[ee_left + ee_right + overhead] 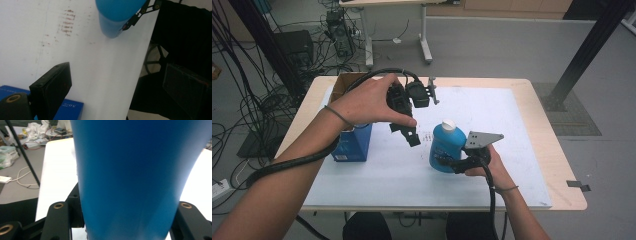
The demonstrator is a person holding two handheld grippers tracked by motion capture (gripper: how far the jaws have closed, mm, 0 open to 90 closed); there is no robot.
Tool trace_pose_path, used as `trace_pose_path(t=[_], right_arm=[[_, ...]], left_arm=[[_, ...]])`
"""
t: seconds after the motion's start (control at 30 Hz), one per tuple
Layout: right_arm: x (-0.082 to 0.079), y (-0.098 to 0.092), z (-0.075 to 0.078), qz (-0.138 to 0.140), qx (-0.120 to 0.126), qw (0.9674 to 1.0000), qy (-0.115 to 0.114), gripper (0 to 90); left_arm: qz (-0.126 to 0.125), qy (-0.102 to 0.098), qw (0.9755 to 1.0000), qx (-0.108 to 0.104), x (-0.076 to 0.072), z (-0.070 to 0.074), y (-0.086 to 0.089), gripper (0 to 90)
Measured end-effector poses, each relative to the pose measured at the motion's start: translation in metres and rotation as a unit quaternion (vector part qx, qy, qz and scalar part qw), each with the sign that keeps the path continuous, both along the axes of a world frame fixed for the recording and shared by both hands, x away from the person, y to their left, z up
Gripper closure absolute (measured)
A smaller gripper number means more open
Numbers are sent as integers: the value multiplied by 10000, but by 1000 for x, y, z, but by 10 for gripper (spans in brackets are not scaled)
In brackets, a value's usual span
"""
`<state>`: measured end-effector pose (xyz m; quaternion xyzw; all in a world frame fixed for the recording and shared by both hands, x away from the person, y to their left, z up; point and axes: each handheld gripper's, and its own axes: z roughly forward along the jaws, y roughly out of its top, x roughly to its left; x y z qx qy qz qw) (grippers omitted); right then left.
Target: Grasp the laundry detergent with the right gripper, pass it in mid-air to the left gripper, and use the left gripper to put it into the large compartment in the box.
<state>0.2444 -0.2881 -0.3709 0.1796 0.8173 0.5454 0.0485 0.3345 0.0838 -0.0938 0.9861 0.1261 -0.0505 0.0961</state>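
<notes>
High view, bottle: the blue plastic bottle with a white cap [446, 147] stood upright on the white sheet [522, 130] that covered most of the pale wooden table [542, 95], a little nearer the person's side than the middle.
High view, right gripper: the right gripper [447, 161] reached in from the bottle's right, its jaws clamped on the lower body of the bottle.
High view, left gripper: the left gripper [411, 134] hung in the air above the sheet, up and left of the bottle and apart from it, pointing down.
High view, box: a blue cardboard box [353, 142] stood near the sheet's left edge, with a brown open carton [346, 85] behind it at the table's far left corner.
High view, open room: bare sheet lay to the right of the bottle and behind it as far as the far edge.
Left gripper view: its jaws stood wide apart with nothing between them; below lay the sheet, its edge running slantwise, and the bottle at the top; faint reddish marks [67, 24] were perhaps stains.
Right gripper view: the bottle's blue wall sat pinched between both black jaws; the sheet's left edge met grey floor [17, 187].
</notes>
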Motion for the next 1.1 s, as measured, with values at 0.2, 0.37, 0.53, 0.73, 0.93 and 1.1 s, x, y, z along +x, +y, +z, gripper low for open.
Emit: trace_pose_path(t=[0.2,0.37,0.53,0.73,0.93,1.1], right_arm=[[2,2,3,140,-46,9999,-1,425],[3,8,5,348,-50,9994,7,426],[5,13,6,474,-53,9989,5,426],[8,21,5,729,11,9973,56,426],[9,26,7,910,79,9958,40,425],[9,31,10,1035,21,9946,8,425]], left_arm=[[-184,-71,9998,-25,-5,8,-5,88],[-376,-30,9992,-105,-3,16,-7,87],[-447,-115,9989,-84,-8,20,-12,87],[-579,-65,9983,29,-9,24,-22,85],[-751,-79,9970,149,-13,30,-36,84],[-895,-22,9957,243,-14,35,-45,86]])
